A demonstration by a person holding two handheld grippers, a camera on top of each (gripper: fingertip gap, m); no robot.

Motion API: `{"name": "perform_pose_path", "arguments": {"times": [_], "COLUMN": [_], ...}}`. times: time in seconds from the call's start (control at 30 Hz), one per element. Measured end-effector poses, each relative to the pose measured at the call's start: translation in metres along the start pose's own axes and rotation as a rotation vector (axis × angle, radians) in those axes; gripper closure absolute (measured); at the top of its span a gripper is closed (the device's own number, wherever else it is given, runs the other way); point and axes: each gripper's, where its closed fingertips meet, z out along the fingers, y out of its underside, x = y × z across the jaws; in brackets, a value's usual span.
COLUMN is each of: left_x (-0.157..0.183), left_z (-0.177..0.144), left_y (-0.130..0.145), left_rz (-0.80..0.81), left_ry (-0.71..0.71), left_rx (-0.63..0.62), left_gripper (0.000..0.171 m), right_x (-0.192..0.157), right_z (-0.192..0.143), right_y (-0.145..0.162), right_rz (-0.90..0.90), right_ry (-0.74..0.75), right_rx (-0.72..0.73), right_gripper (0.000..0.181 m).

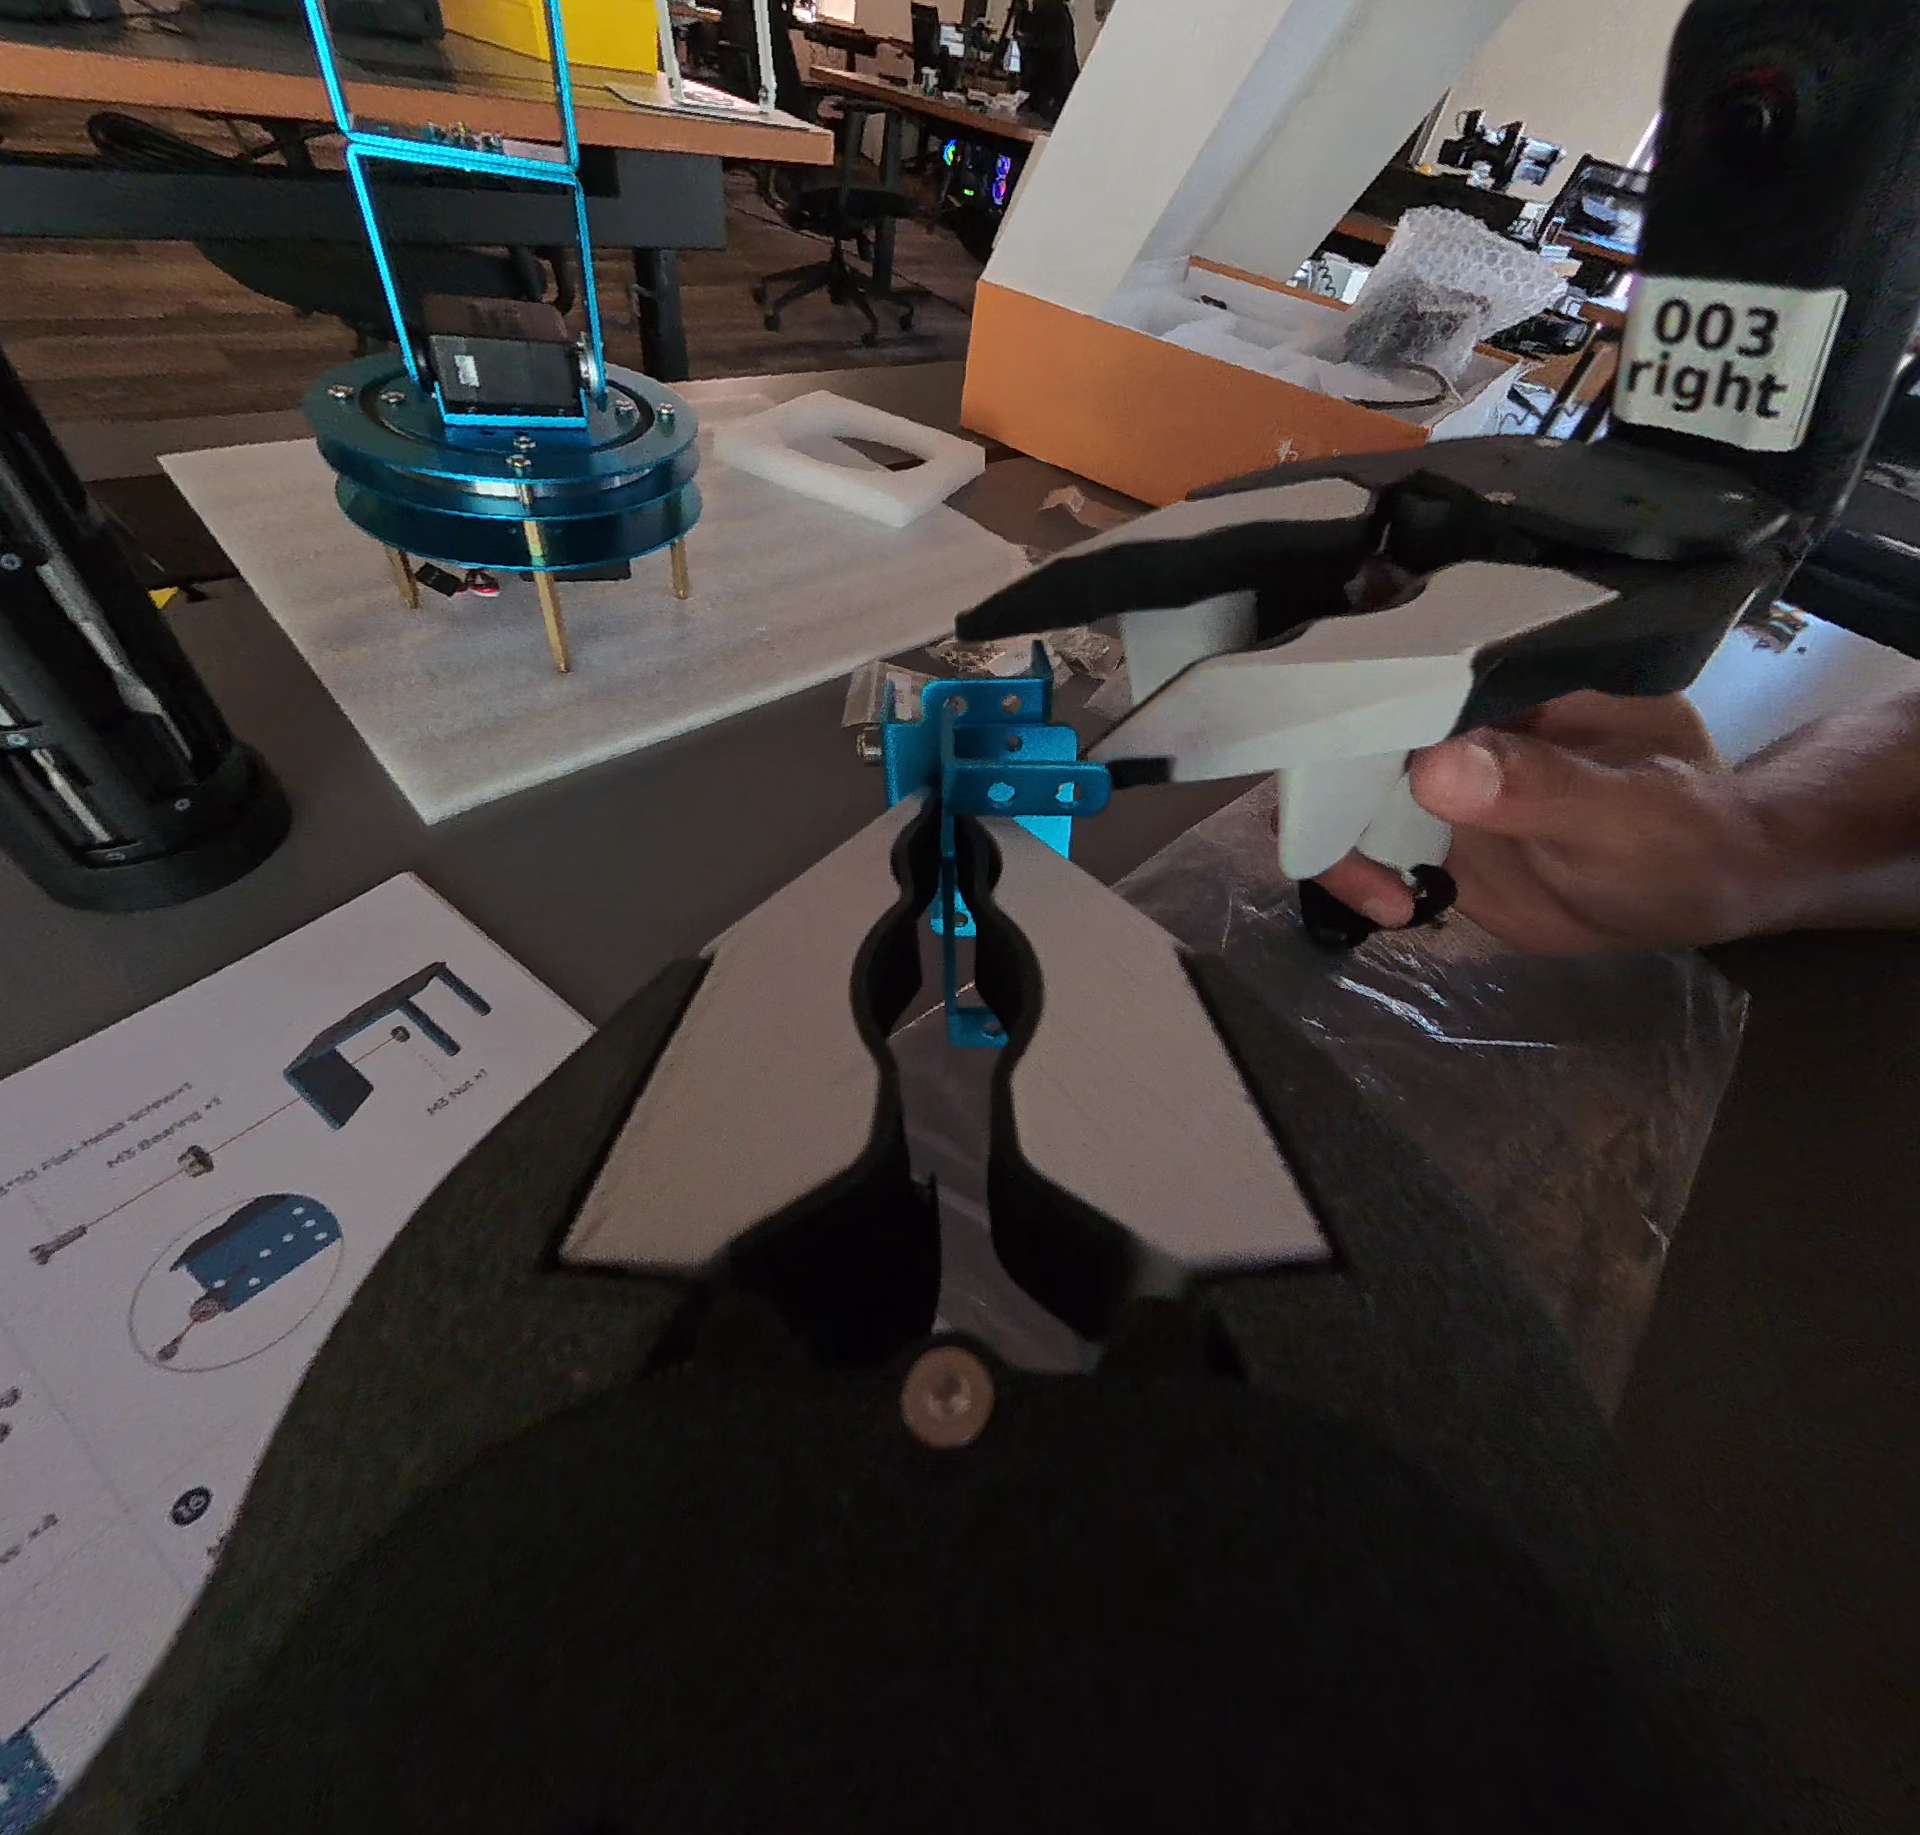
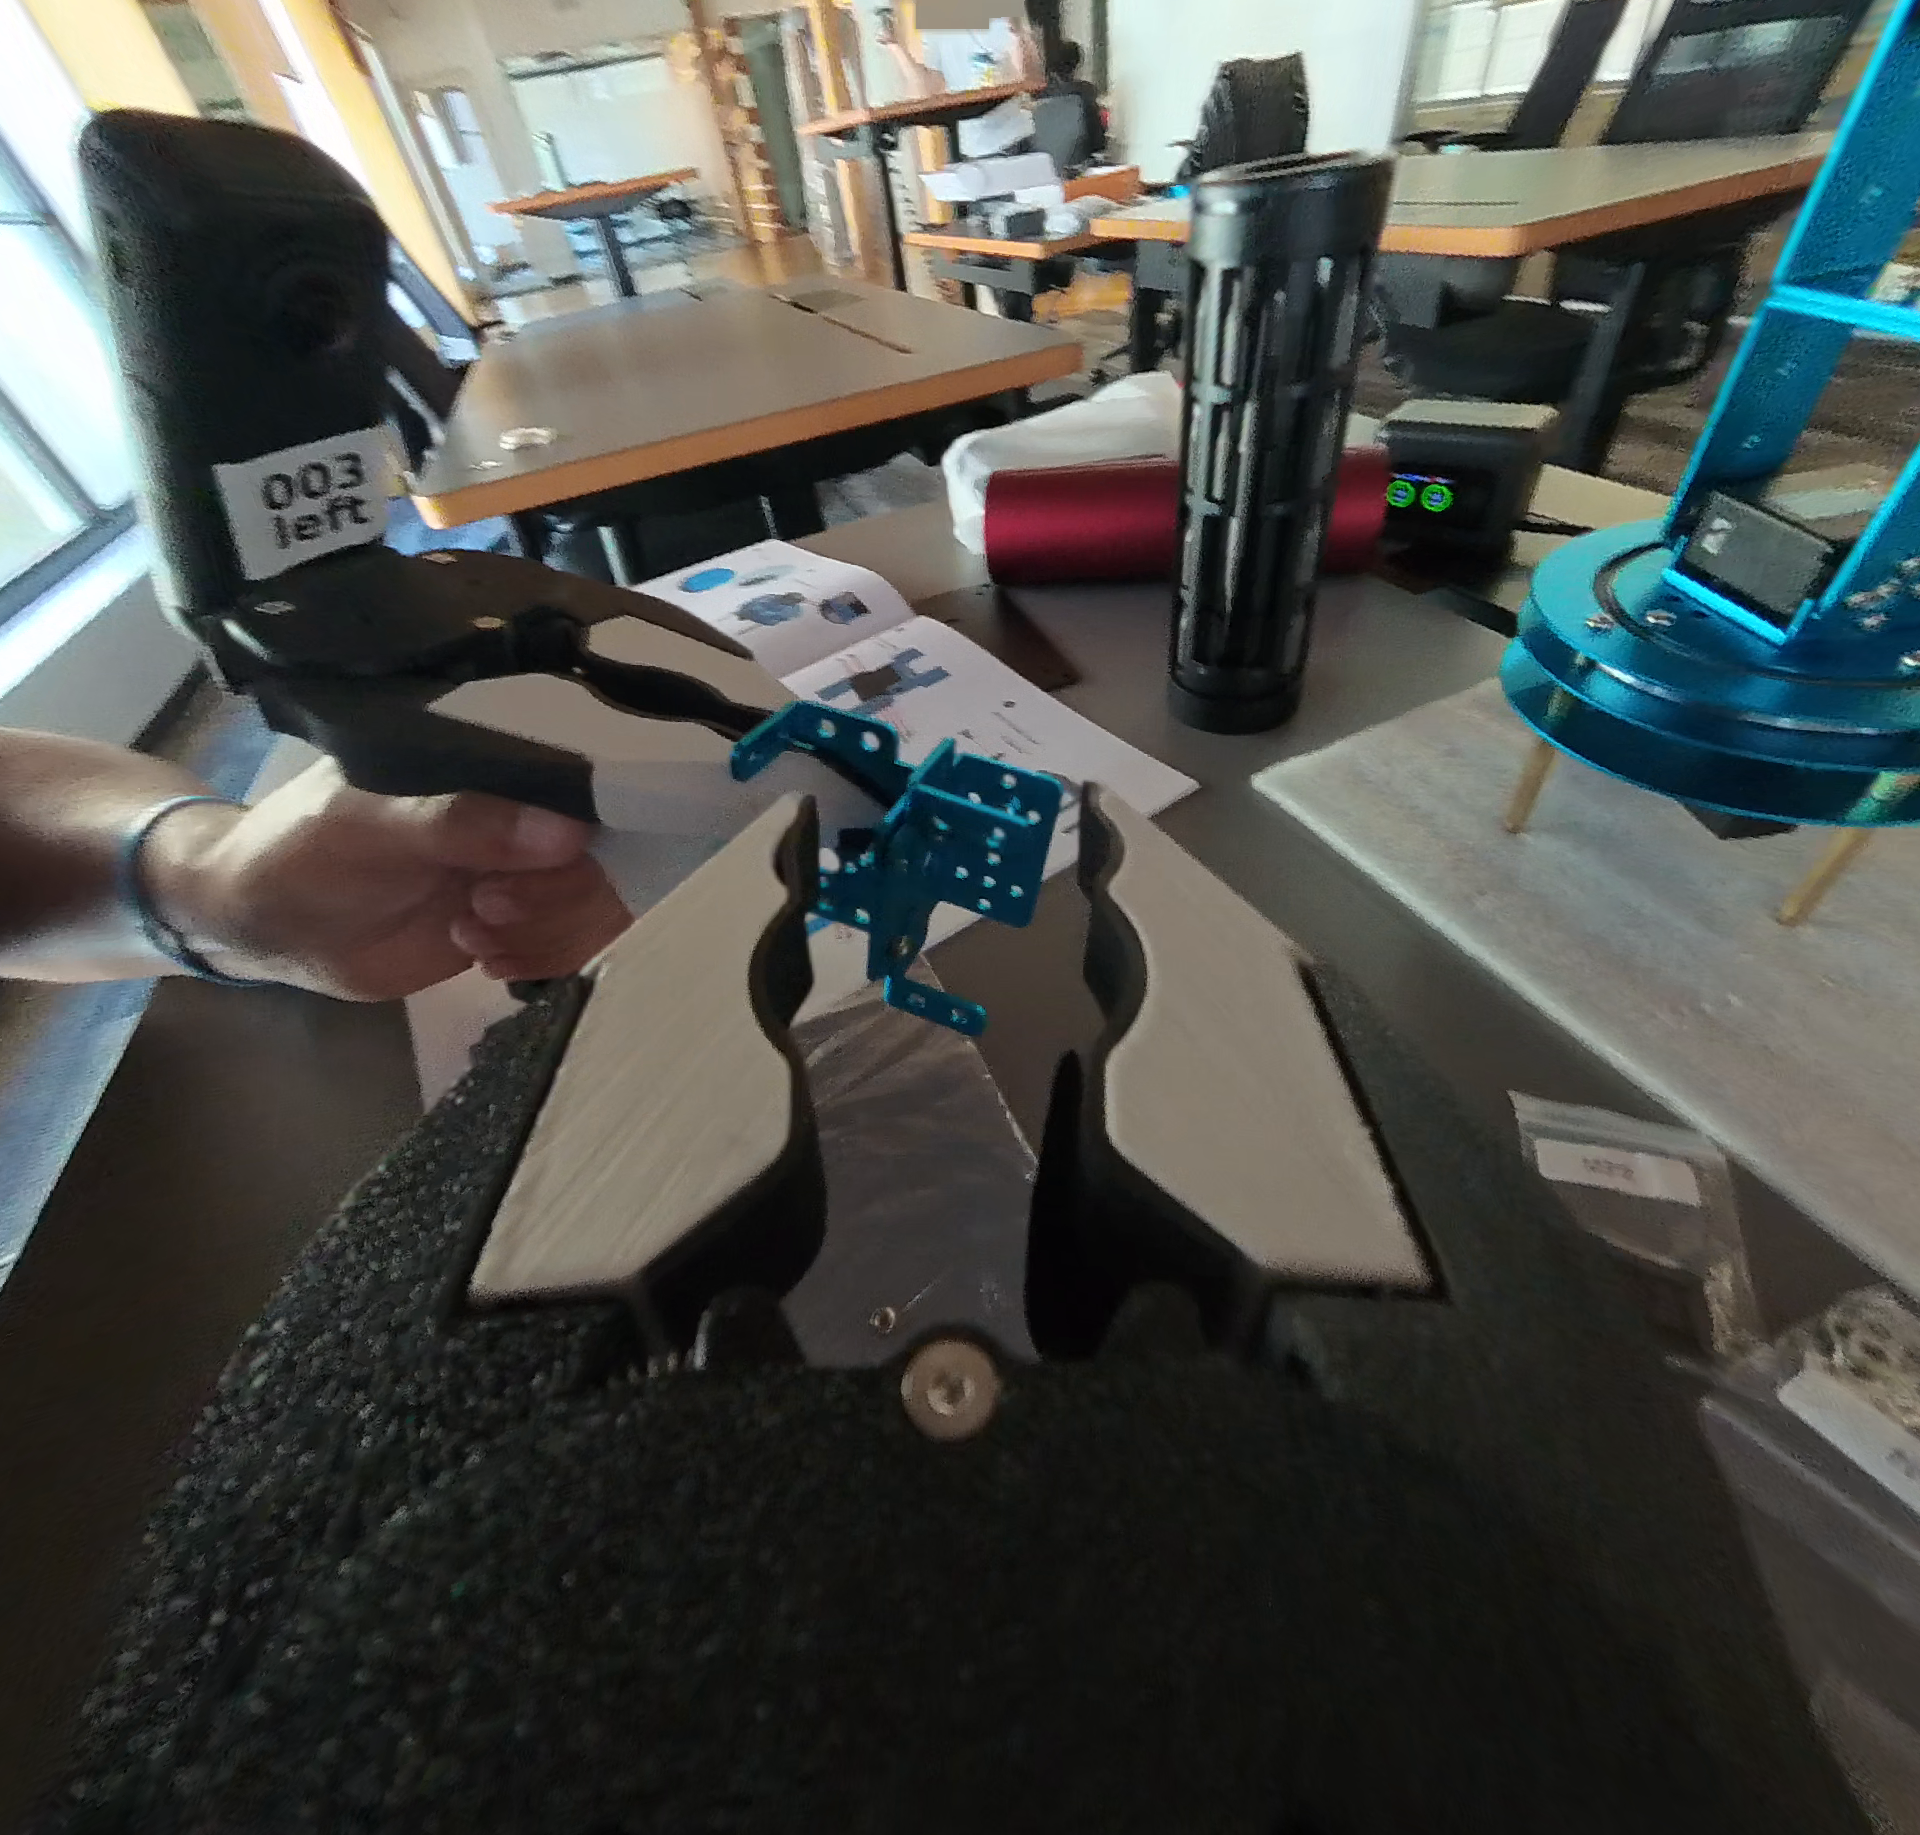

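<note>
Blue bracket assembly [image 1: 977, 777] pinched in your left gripper [image 1: 948, 829]; right gripper [image 2: 940, 829] spread around it. Keep pinch steady; advance right squarely.

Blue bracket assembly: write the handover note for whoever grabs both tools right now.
Left tool: shut on the blue bracket assembly, held in the air over the dark table.
Right tool: open, its fingers on either side of the assembly, not gripping.
Nearby: open instruction booklet, blue turntable base on a white foam sheet, parts bags.
Done or left: cannot tell from these views.
</note>
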Motion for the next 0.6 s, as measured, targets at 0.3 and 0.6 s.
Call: {"name": "perform_pose_path", "arguments": {"times": [0.3,0.6], "left_x": [0.0003,-0.0005], "left_z": [-0.0024,-0.0012], "left_y": [-0.0030,-0.0001], "left_rz": [0.005,0.021], "left_ry": [-0.019,-0.037], "left_rx": [0.013,0.005], "left_gripper": [0.170,0.170], "right_x": [-0.0009,-0.0006], "right_z": [0.0015,0.0024], "right_y": [0.0052,0.0090], "right_rz": [-0.020,-0.009], "right_ry": [0.048,0.054], "right_rx": [-0.033,-0.050], "right_gripper": [0.147,0.151]}}
